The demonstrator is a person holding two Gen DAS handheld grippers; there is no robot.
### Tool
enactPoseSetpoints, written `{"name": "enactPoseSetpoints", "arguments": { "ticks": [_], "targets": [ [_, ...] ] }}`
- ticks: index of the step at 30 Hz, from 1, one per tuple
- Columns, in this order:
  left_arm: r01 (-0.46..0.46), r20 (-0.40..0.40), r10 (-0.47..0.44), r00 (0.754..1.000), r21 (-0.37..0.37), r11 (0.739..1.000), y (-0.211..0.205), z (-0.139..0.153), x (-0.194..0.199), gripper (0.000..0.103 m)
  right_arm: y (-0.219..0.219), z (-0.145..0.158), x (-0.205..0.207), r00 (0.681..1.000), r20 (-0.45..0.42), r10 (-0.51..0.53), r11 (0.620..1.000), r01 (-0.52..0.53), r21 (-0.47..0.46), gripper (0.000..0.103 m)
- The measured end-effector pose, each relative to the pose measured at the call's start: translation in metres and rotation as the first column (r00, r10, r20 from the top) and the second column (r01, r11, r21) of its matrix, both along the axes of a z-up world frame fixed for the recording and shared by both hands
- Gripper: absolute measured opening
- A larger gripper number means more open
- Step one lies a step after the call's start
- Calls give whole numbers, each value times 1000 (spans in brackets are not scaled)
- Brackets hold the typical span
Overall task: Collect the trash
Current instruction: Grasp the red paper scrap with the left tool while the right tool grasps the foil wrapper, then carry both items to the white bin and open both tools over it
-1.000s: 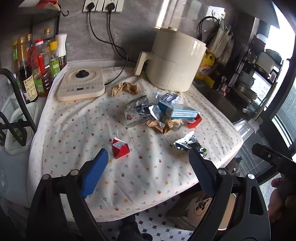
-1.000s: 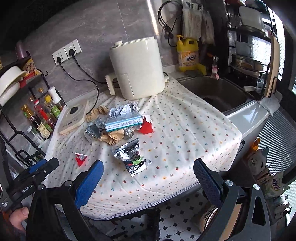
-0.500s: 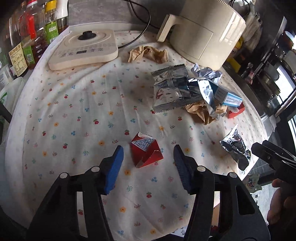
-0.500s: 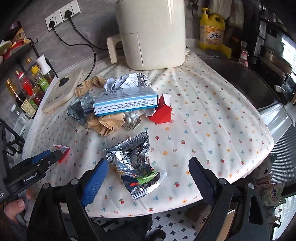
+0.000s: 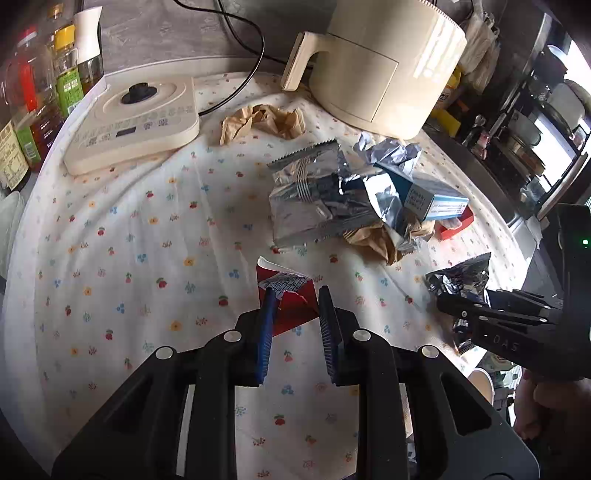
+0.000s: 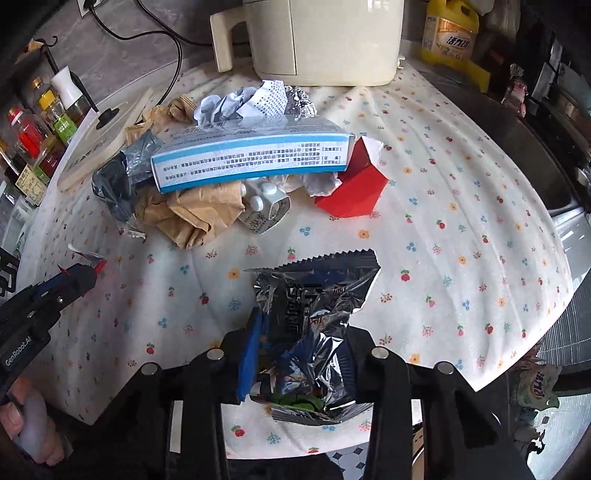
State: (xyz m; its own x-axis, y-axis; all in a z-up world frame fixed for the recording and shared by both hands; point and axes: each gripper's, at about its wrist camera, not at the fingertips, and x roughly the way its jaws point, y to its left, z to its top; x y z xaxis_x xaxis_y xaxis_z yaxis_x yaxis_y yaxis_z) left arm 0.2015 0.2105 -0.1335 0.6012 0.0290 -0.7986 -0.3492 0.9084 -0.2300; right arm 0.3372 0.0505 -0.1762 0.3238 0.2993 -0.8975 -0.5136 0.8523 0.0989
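My left gripper (image 5: 293, 299) is shut on a small red paper carton (image 5: 284, 299) lying on the flowered tablecloth (image 5: 129, 240). My right gripper (image 6: 299, 332) is shut on a silver foil snack bag (image 6: 314, 317) near the table's front edge; that bag also shows in the left wrist view (image 5: 460, 278). Behind lies a trash pile: a blue-and-white box (image 6: 251, 157), crumpled brown paper (image 6: 192, 214), a second red carton (image 6: 354, 192), crumpled foil (image 6: 255, 99) and a large silver bag (image 5: 314, 199). Another brown paper wad (image 5: 262, 122) lies farther back.
A cream air fryer (image 5: 384, 62) stands at the back, a flat cream cooker (image 5: 136, 118) at the back left with cables. Bottles (image 5: 40, 99) line the left edge. A sink (image 6: 517, 122) and yellow detergent bottle (image 6: 450, 33) are to the right.
Both grippers moved down and forward to the table and closed: the left onto the red carton, the right onto the foil snack bag.
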Motion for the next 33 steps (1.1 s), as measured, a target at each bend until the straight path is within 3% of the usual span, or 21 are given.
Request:
{"name": "enactPoseSetpoints", "arguments": {
  "ticks": [1, 9, 15, 26, 33],
  "targets": [
    [0, 8, 0, 1000, 4, 1000, 1, 3, 1, 23, 1, 2, 1, 1000, -1, -1, 1000, 1, 9, 31],
    [7, 64, -8, 998, 16, 1000, 4, 24, 4, 23, 0, 30, -7, 999, 46, 3, 997, -7, 73, 31],
    [39, 129, -41, 991, 20, 999, -19, 41, 7, 23, -31, 50, -9, 996, 86, -40, 990, 29, 135, 31],
    [182, 142, -187, 972, 49, 982, -131, 55, 20, 23, -154, 66, -32, 978, 134, -160, 970, 131, 203, 32],
    [295, 148, -299, 943, 47, 954, -213, 61, 21, 23, -245, 64, -51, 953, 130, -274, 950, 247, 193, 33]
  ]
}}
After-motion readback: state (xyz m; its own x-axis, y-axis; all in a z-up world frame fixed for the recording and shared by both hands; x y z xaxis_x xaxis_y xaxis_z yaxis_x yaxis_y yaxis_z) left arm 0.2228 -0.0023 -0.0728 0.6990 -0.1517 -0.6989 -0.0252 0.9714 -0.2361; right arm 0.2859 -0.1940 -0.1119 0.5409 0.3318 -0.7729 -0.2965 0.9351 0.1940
